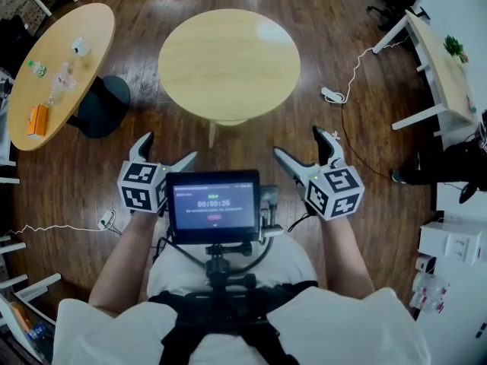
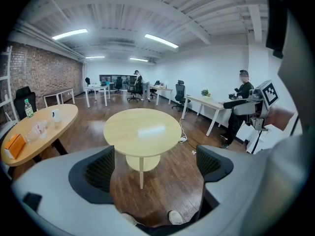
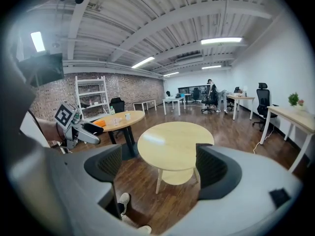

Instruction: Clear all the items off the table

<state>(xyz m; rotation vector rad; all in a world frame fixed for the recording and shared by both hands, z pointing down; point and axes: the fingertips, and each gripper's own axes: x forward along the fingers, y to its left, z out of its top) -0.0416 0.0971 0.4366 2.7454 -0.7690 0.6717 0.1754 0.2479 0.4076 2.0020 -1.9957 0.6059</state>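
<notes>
Before the round table (image 1: 228,63), left gripper (image 1: 170,147) and right gripper (image 1: 298,142) both gape, holding nothing.

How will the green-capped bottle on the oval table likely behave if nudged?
The bottle stands upright and slim, so a sideways nudge would probably tip it. Being round, it might then roll across the oval table. Its fill level cannot be told.
</notes>
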